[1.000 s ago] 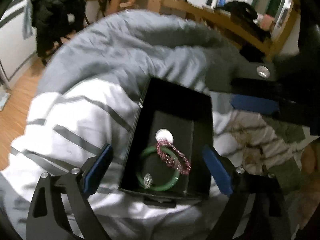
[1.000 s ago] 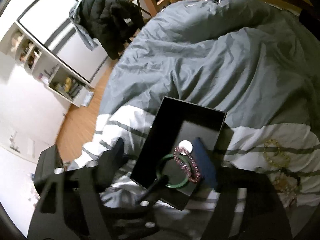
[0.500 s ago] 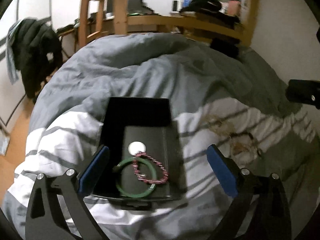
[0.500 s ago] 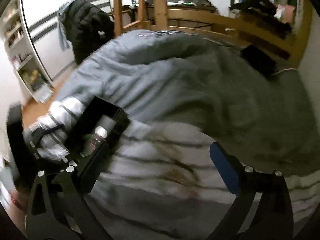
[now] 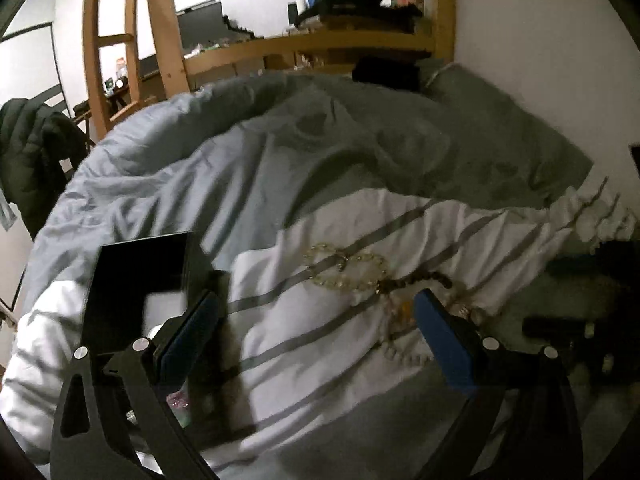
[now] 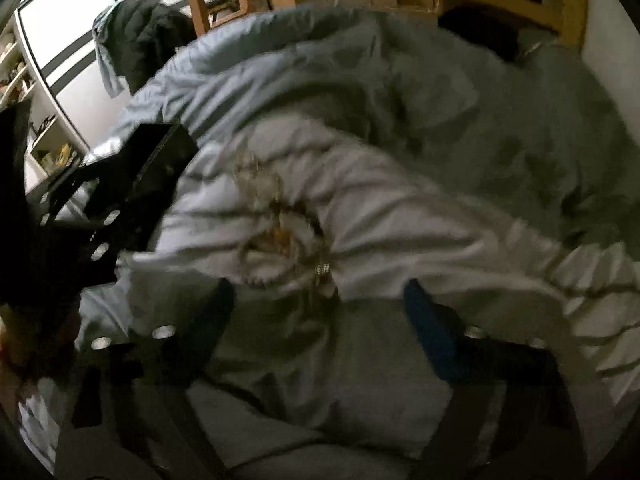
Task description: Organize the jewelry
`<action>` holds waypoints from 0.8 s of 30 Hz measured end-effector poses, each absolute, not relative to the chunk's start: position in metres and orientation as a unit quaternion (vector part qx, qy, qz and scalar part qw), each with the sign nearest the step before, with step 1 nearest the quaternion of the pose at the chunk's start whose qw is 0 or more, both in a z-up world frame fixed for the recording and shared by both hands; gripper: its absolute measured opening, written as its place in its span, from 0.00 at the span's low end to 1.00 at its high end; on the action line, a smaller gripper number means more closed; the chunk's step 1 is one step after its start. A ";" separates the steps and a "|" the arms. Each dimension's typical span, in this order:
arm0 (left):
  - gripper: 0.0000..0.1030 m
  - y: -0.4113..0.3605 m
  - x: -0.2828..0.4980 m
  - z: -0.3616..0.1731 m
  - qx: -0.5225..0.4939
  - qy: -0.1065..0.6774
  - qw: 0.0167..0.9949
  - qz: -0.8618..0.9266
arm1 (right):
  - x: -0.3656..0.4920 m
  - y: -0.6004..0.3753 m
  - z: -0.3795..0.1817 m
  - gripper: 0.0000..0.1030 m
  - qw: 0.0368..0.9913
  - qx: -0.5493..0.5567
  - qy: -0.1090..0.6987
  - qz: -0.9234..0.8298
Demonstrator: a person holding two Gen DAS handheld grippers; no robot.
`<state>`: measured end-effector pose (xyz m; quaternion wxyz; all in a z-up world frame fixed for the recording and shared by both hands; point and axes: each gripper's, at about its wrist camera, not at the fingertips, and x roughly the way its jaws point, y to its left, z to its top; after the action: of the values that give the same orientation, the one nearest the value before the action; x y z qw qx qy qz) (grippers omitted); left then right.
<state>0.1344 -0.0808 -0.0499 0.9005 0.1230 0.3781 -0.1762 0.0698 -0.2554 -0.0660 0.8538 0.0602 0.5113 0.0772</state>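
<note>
A black jewelry box point(image 5: 136, 276) sits open on the striped duvet, at the left in the left wrist view. A bit of pink bracelet point(image 5: 178, 400) shows inside it behind my left finger. My left gripper point(image 5: 318, 336) is open over bare duvet, just right of the box. Past its tips lies a loose heap: a clear bead bracelet point(image 5: 344, 272) and a brown bead strand point(image 5: 416, 280). In the blurred right wrist view, my right gripper point(image 6: 320, 320) hangs just short of the jewelry heap point(image 6: 280, 228). Its jaws are closing with nothing between them. The box point(image 6: 156, 168) is far left.
The grey and white duvet point(image 5: 360, 168) covers the whole bed in soft folds. A wooden bed frame and ladder point(image 5: 160, 40) stand behind. A dark jacket point(image 5: 32, 152) hangs at the left. A white wall point(image 5: 540, 60) borders the bed on the right.
Both views have swung right, from over the box to the jewelry heap on the duvet. The box has slid to the left edge. My right gripper's jaws stand narrower than half a second ago.
</note>
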 end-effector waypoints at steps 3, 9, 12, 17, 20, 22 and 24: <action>0.94 -0.101 0.153 -0.071 0.138 0.391 0.894 -0.172 | 0.074 -0.251 -0.077 0.69 0.848 0.061 0.519 0.092; 0.94 -0.114 0.189 -0.099 0.128 0.394 0.889 -0.194 | 0.101 -0.242 -0.116 0.53 0.822 0.058 0.558 0.097; 0.82 -0.110 0.206 -0.115 0.103 0.424 0.876 -0.206 | 0.109 -0.239 -0.125 0.53 0.821 0.054 0.559 0.099; 0.54 -0.107 0.212 -0.126 0.084 0.441 0.865 -0.223 | 0.118 -0.243 -0.133 0.28 0.822 0.072 0.556 0.104; 0.38 -0.101 0.213 -0.123 0.069 0.442 0.867 -0.219 | 0.119 -0.245 -0.131 0.18 0.825 0.081 0.549 0.107; 0.29 -0.094 0.212 -0.117 0.049 0.443 0.868 -0.218 | 0.118 -0.246 -0.126 0.16 0.832 0.087 0.536 0.110; 0.21 -0.090 0.212 -0.111 0.037 0.444 0.868 -0.218 | 0.115 -0.249 -0.115 0.16 0.844 0.096 0.515 0.114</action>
<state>0.2117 -0.0897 -0.1113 0.8683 0.0373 0.4440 -0.2181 0.1151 -0.2490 -0.1146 0.8442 0.0956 0.5150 0.1141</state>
